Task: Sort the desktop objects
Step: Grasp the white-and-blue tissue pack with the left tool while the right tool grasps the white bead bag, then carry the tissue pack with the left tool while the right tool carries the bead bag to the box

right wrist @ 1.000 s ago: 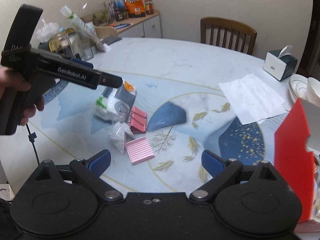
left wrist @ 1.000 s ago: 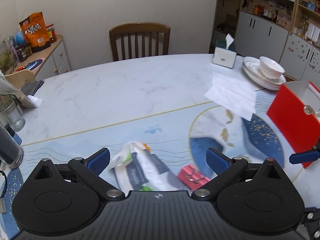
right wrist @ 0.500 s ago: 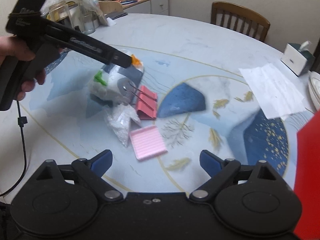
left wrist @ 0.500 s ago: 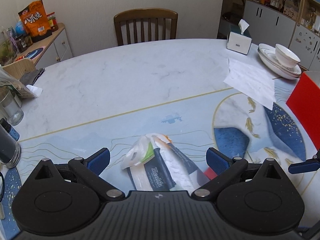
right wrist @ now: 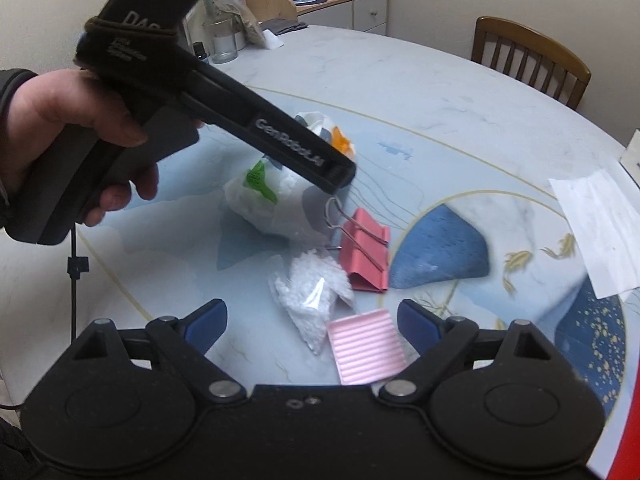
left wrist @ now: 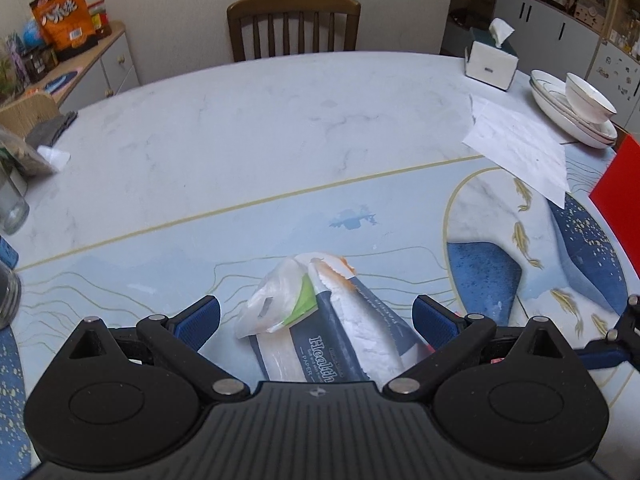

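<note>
Hovering over the table [left wrist: 280, 128], the left gripper [left wrist: 316, 318] is keeping its jaws wide apart, with the tissue pack [left wrist: 340, 332] lying between them, untouched by either pad. The right gripper [right wrist: 312, 322] is also spread wide, its jaws having just been closing slightly, framing the clear bead bag [right wrist: 316, 296] and pink ridged pad [right wrist: 366, 352]; a pink binder clip [right wrist: 366, 250] is lying just beyond.

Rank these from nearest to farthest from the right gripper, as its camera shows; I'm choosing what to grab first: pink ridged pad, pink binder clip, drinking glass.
1. Pink ridged pad, between the right gripper fingers.
2. Pink binder clip, ahead, mid-table.
3. Drinking glass, far left edge.
</note>
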Demonstrator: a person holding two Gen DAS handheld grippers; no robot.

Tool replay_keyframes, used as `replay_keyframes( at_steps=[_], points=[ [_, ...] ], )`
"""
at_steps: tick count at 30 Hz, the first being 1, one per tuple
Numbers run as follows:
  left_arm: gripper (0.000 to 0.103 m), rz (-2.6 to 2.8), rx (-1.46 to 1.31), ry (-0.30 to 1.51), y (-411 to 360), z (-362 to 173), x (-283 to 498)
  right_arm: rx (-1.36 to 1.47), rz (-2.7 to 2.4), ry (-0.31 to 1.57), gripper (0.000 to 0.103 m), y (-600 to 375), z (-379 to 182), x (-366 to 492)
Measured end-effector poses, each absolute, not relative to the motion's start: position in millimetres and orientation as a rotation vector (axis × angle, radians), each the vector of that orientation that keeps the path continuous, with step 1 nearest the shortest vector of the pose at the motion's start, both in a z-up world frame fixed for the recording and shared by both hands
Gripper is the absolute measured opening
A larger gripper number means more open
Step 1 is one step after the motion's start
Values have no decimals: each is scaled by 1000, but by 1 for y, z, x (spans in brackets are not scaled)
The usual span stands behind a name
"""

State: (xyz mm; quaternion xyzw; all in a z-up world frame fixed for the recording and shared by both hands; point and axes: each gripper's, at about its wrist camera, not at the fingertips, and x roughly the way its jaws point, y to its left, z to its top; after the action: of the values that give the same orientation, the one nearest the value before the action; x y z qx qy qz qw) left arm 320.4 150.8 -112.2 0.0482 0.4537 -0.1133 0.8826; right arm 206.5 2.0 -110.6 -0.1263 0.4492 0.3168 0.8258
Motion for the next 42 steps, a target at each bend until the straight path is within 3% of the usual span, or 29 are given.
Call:
replay_keyframes(
  at_steps=[2,10,18,24,32,42],
  points=[
    [103,-223,86,963,154,-117,325,-271,679,961,83,5,-112,208],
    [103,-218,57,994,159,-128,328,-274,677,970,81,9,-116,212],
    [101,-218,45,992,160,-130,326,-268,669,970,69,11,-117,219],
    [87,-208,43,978,161,-127,323,-277,673,972,56,13,-121,222],
    [61,-205,7,970,164,-121,316,-275,667,961,45,11,-121,224],
    [51,-192,-18,957,167,-111,301,-244,663,947,37,2,-112,218]
  ],
)
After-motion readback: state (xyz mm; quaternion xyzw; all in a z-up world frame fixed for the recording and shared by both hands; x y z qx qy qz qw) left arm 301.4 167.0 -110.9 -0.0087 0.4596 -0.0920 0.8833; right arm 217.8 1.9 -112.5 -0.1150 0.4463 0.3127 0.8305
